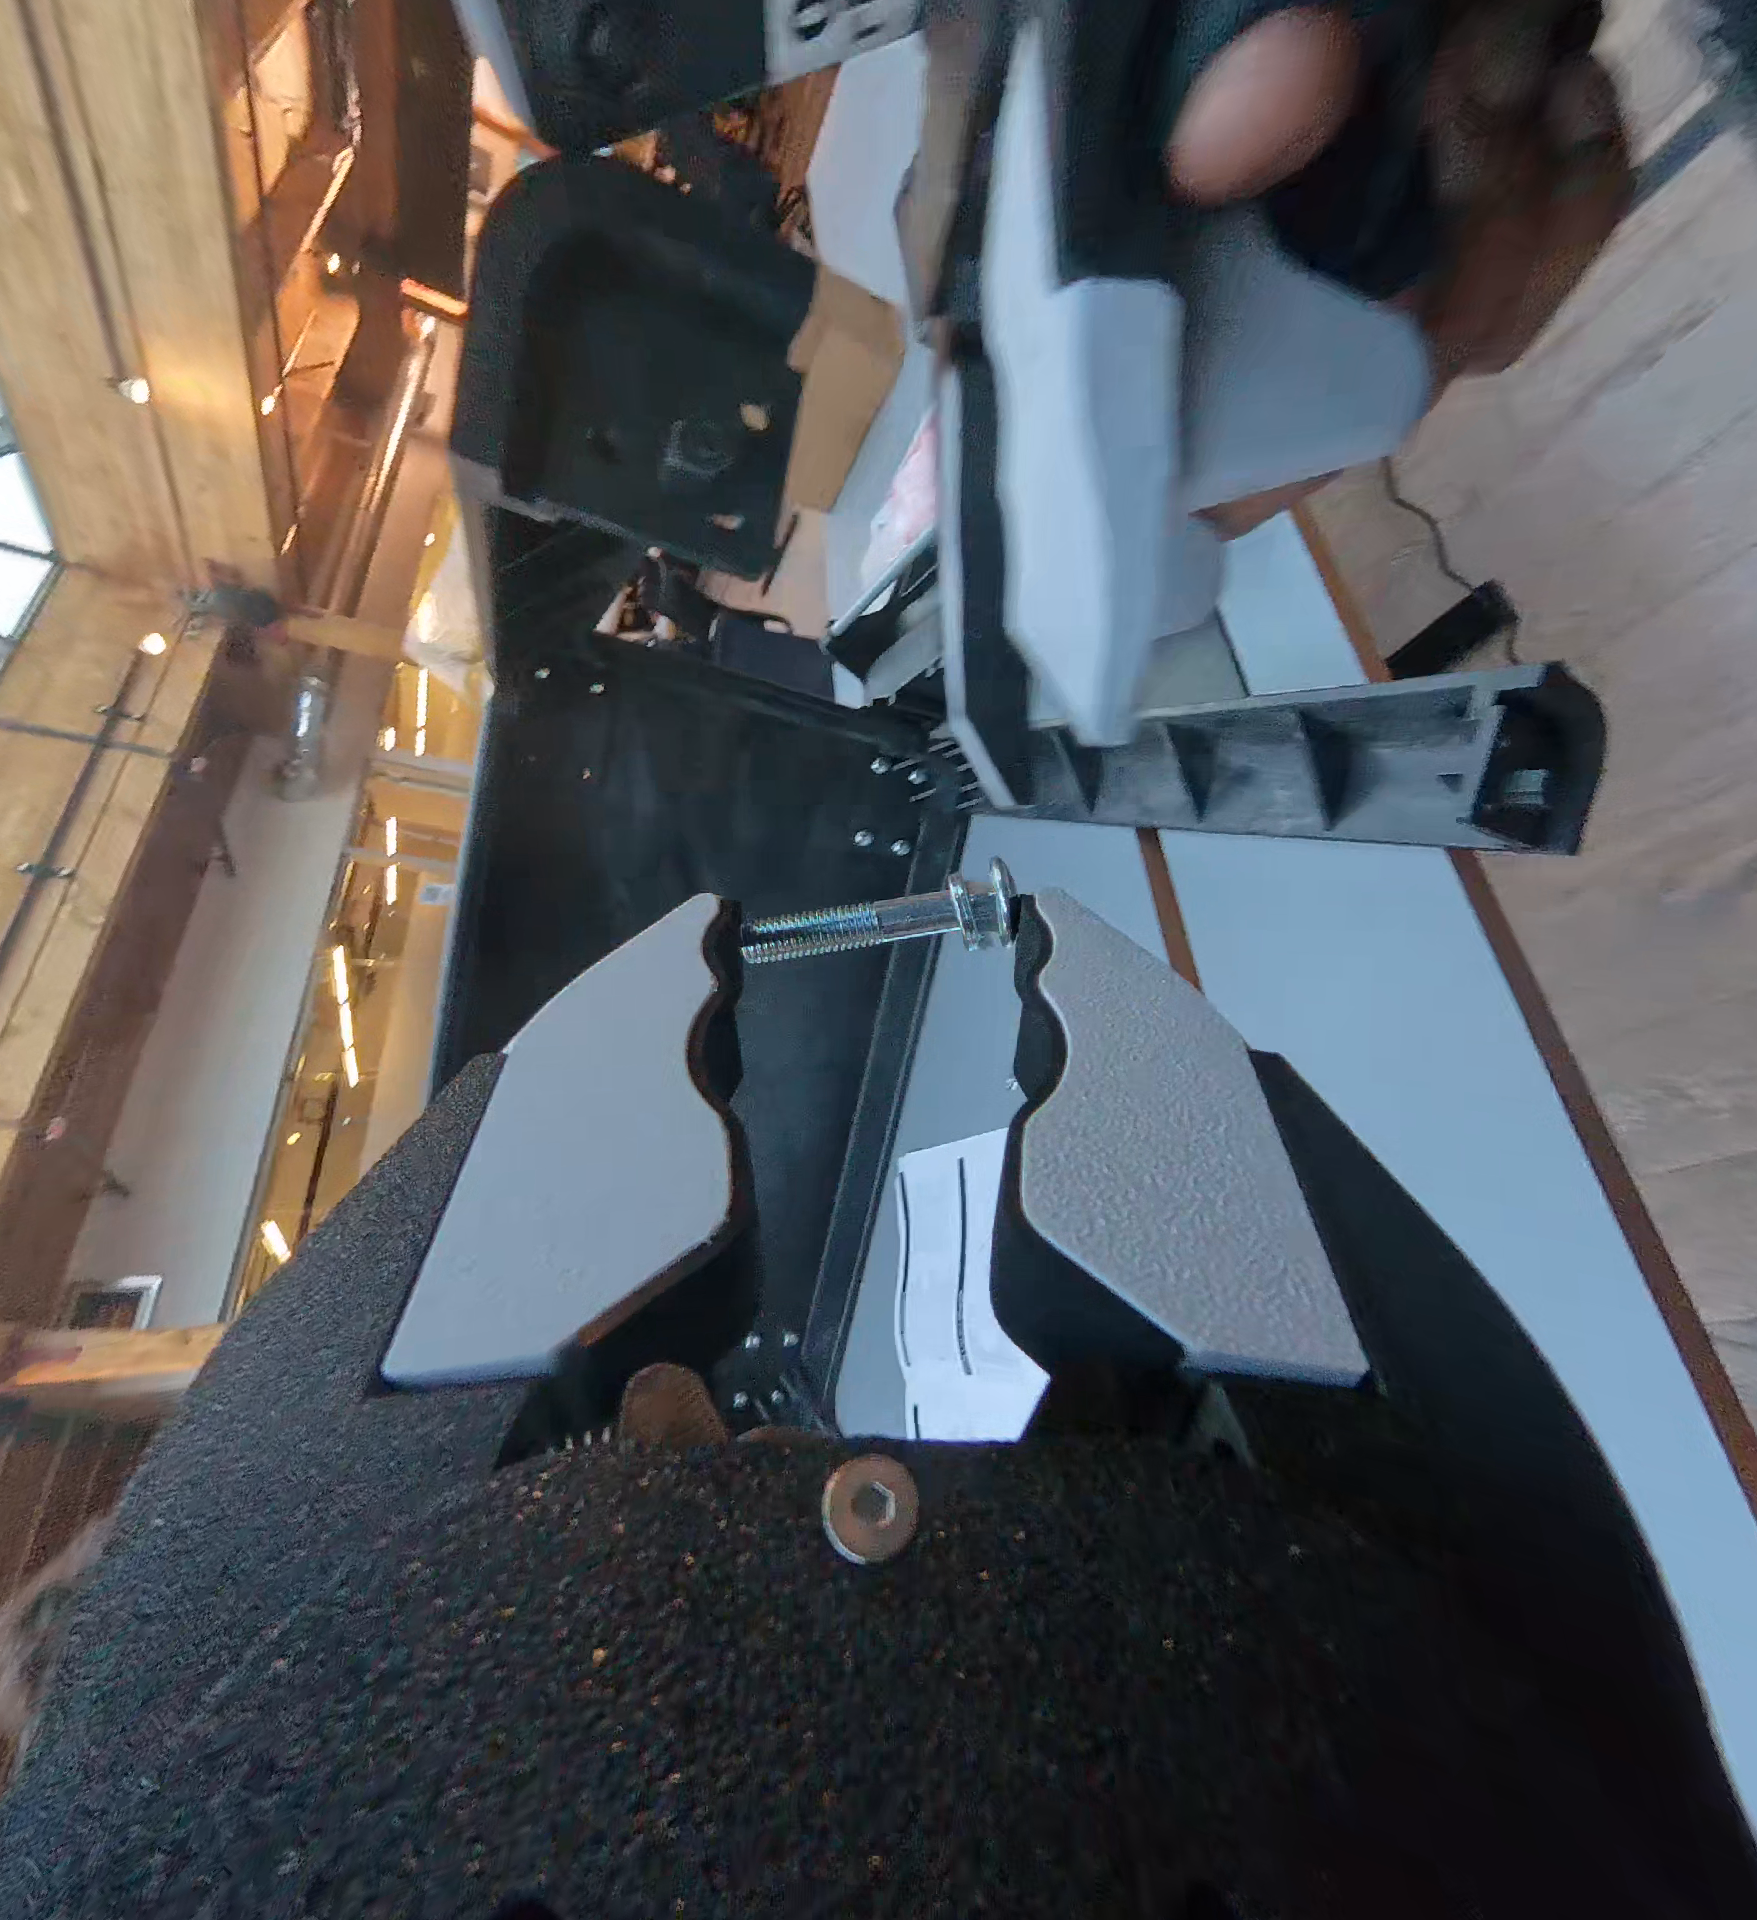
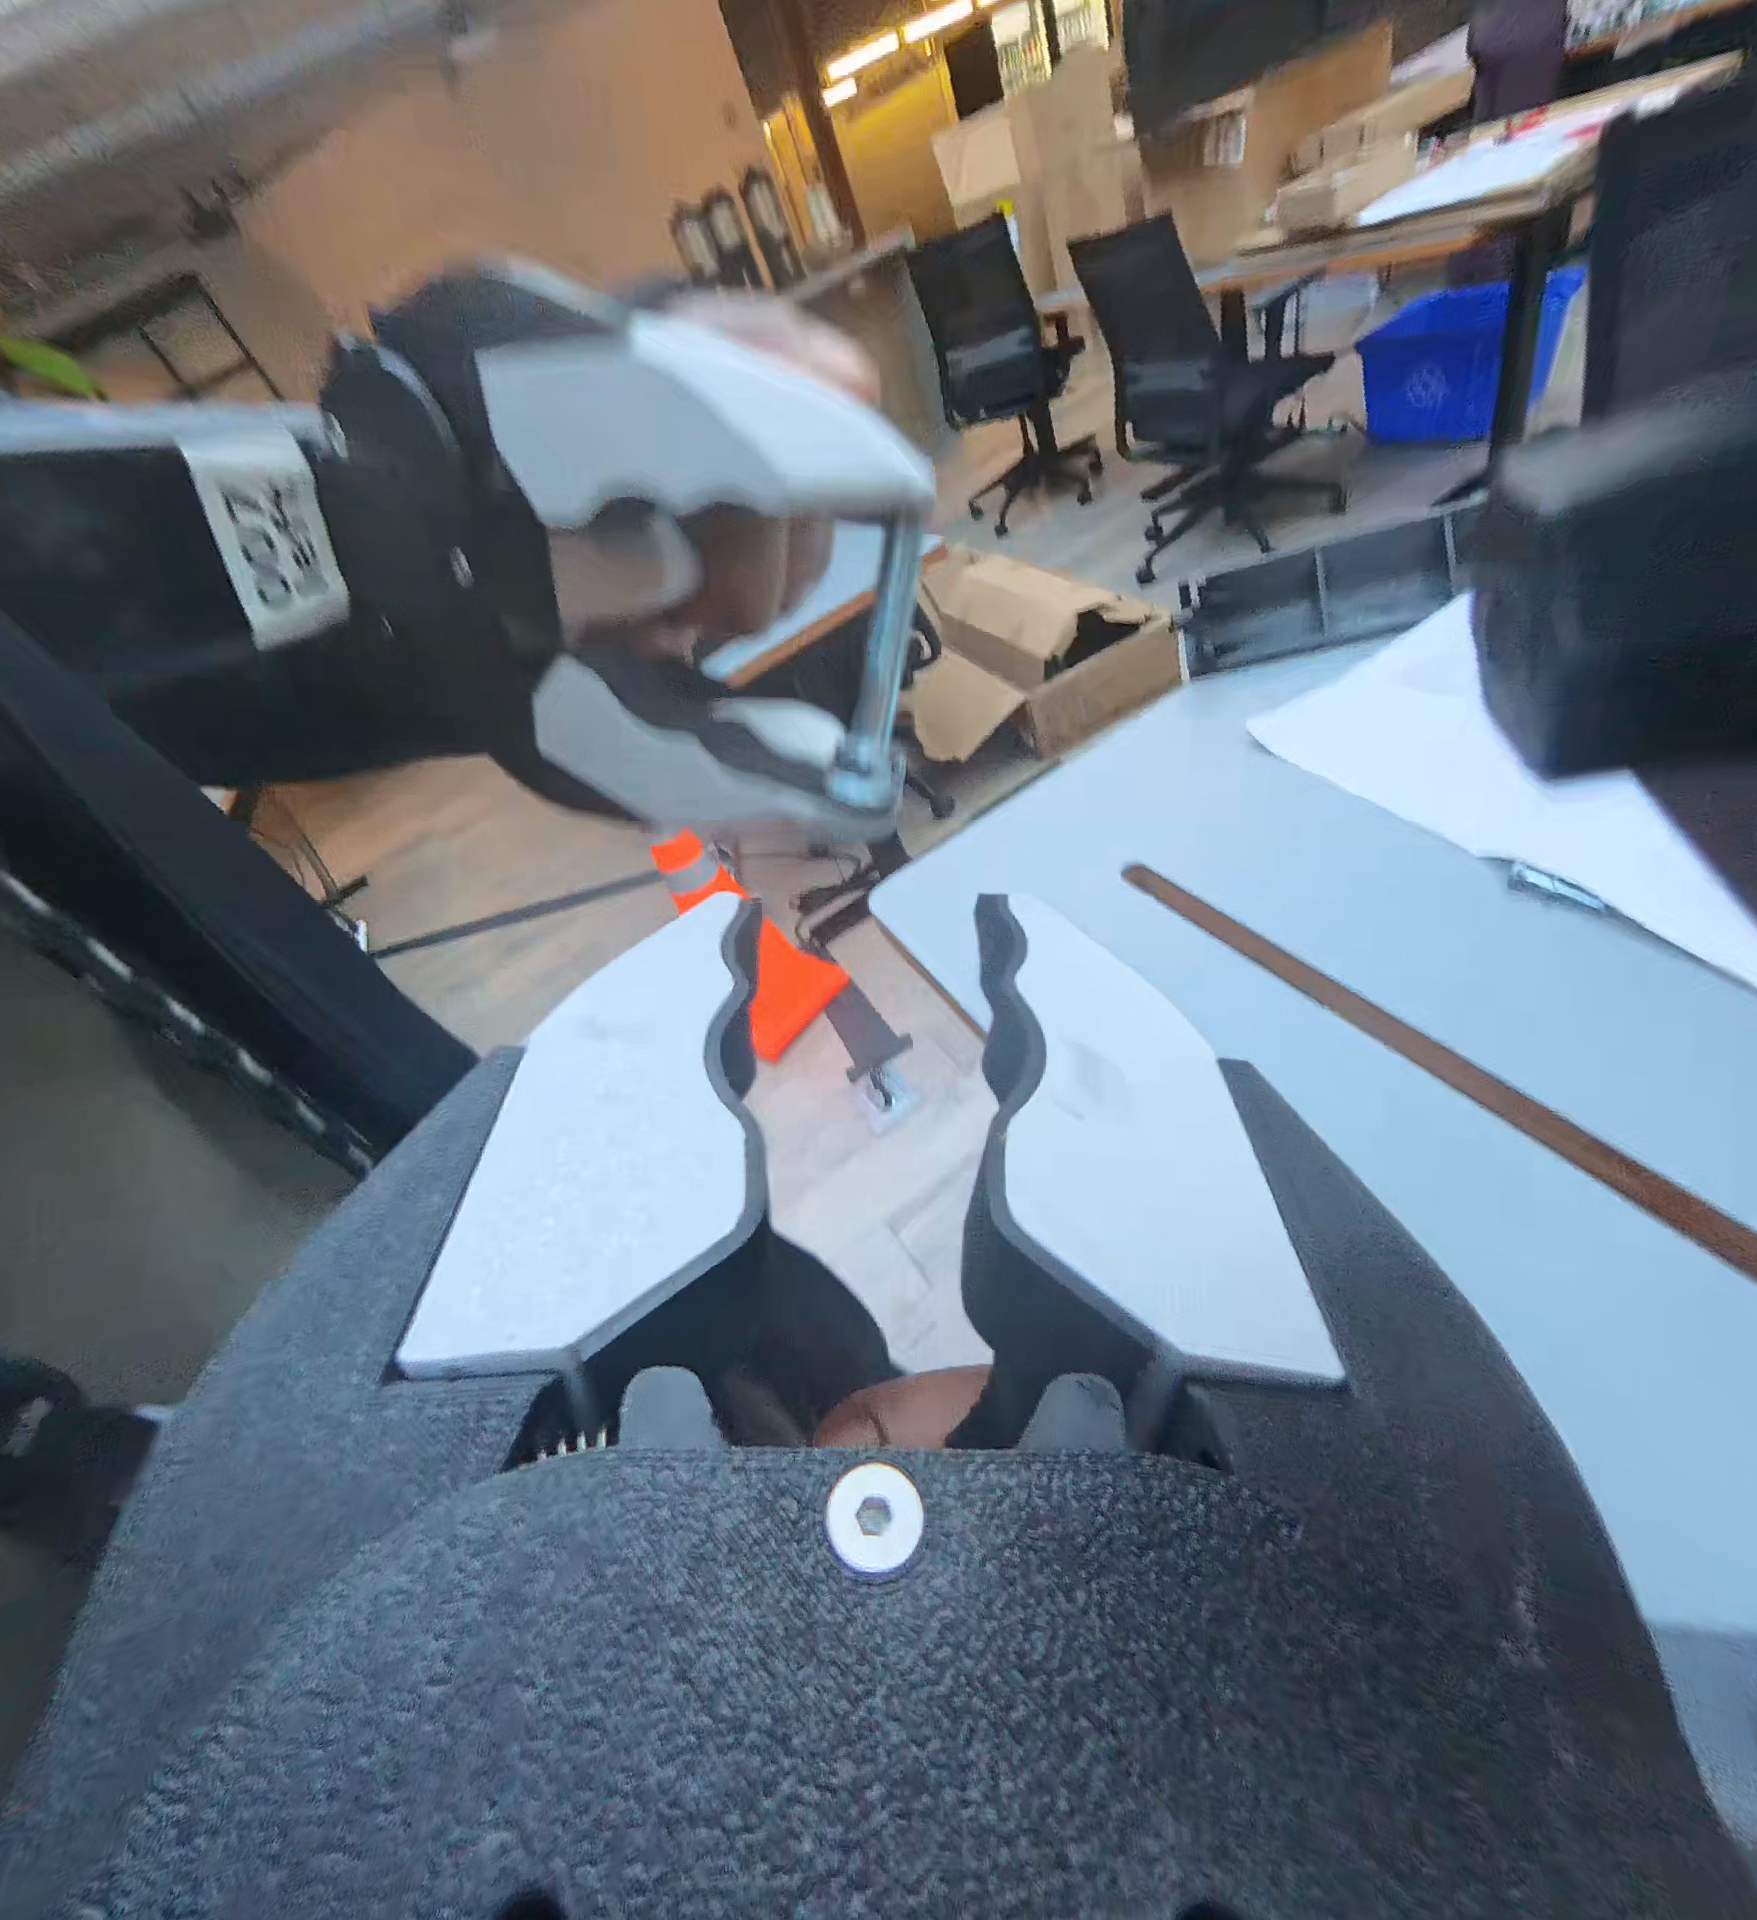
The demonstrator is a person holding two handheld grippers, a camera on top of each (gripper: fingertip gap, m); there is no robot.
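My left gripper (image 1: pixel 874 916) is shut on a silver bolt (image 1: pixel 853 923), clamped end to end: the threaded end is against one fingertip and the flanged head against the other. It is held in the air over a black frame (image 1: pixel 832 1039) and the grey table's (image 1: pixel 1373 1039) edge. In the right wrist view the left gripper (image 2: pixel 879 649) shows blurred at upper left with the bolt (image 2: pixel 889 623) upright between its tips. My right gripper (image 2: pixel 863 914) is open and empty, just below the left one. It shows blurred in the left wrist view (image 1: pixel 1071 499).
A black ribbed plastic bar (image 1: pixel 1321 774) juts over the table. A white paper sheet (image 1: pixel 957 1278) lies on the table. Beyond the table's (image 2: pixel 1373 1091) edge are an orange cone (image 2: pixel 780 977), a cardboard box (image 2: pixel 1040 644), office chairs (image 2: pixel 1009 343) and a blue bin (image 2: pixel 1456 353).
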